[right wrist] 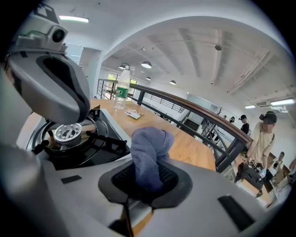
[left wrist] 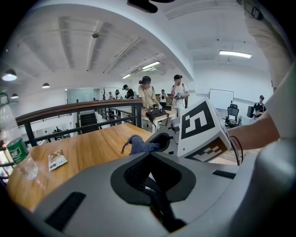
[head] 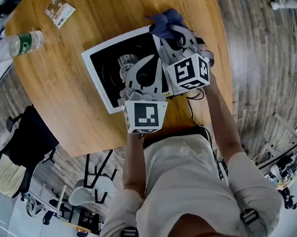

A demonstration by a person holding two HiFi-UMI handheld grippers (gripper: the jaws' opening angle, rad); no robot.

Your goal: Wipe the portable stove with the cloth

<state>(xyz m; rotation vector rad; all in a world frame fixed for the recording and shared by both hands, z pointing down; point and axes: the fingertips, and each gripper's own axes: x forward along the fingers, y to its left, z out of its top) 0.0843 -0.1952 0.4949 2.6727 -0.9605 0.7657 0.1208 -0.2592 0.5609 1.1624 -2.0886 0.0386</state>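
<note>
Bright, even light falls from ceiling strip lamps [left wrist: 235, 54] and round downlights [right wrist: 146, 64]. The wooden table [head: 65, 55] carries a soft sheen, and the portable stove [head: 108, 67] has a glaring white rim. Both gripper views bulge, with dark, blurred edges.

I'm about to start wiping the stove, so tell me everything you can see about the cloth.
The cloth is blue-grey, soft and fleecy-looking, bunched into a thick wad. The right tongs are clamped on its lower part; the rest sticks up out of them, folded over at the top. In the head view it sits by the far right corner of the portable stove. Whether it touches the stove or the wooden table cannot be told.
</note>
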